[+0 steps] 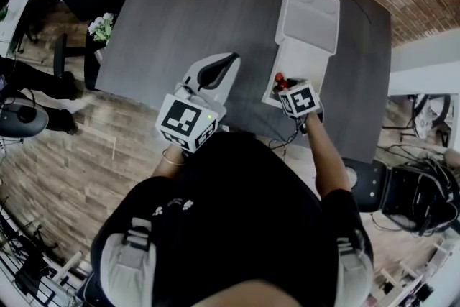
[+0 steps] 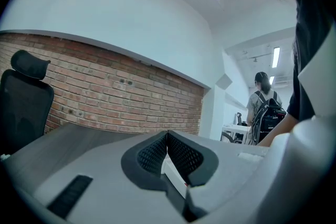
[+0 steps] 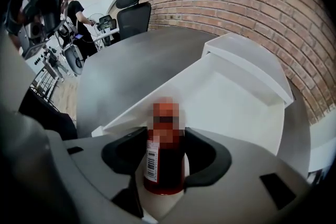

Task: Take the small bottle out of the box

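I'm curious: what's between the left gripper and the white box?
Only bare grey table. In the head view the left gripper and the white box stand apart.

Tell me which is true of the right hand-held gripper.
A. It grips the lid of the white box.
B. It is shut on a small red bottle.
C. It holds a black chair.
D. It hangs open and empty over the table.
B: in the right gripper view, the right hand-held gripper has both jaws pressed against the small red bottle, with the open white box just beyond it.
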Demonstrator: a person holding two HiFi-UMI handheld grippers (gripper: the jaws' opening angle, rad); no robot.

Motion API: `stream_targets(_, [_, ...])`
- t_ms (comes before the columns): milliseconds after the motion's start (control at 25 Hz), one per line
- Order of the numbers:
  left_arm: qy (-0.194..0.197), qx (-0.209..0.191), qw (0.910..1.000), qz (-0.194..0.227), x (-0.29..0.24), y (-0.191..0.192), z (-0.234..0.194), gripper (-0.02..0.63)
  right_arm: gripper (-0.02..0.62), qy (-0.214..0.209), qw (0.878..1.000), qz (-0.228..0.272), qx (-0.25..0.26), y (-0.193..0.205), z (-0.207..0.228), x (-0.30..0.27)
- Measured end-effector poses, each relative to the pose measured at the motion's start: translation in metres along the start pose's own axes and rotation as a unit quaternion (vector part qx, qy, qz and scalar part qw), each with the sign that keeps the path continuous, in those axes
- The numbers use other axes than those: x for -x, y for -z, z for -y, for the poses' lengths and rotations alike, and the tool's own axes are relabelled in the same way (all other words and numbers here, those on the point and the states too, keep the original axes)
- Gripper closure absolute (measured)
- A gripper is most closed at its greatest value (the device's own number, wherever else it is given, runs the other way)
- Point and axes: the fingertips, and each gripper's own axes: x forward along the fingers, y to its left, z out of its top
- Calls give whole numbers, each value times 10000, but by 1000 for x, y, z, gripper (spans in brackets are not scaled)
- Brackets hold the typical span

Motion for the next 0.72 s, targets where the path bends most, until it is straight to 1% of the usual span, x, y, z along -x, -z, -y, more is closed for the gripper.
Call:
stream_targets(160, [16,-28,10000,-6,1,-2,2,601,377,185,9992,312,-190,-2,4,7])
stream_targets(320, [64,-53,10000,-48,0,-1,2,601,377,363,9942,836,-570,-14,10,24])
stream_targets(440, [152,-90,9998,-78,-4,-1,7,601,376,496,9875,1251,-815,-20,16,40])
stream_targets(560, [278,-132,9995,-101,-11,-3,14,601,376,638,9806,1562,-997,-22,21,59])
stream_targets(720, [495,-202,9984,-164,-25,-3,29,601,376,773,9661,2100,-1285,-30,27,95])
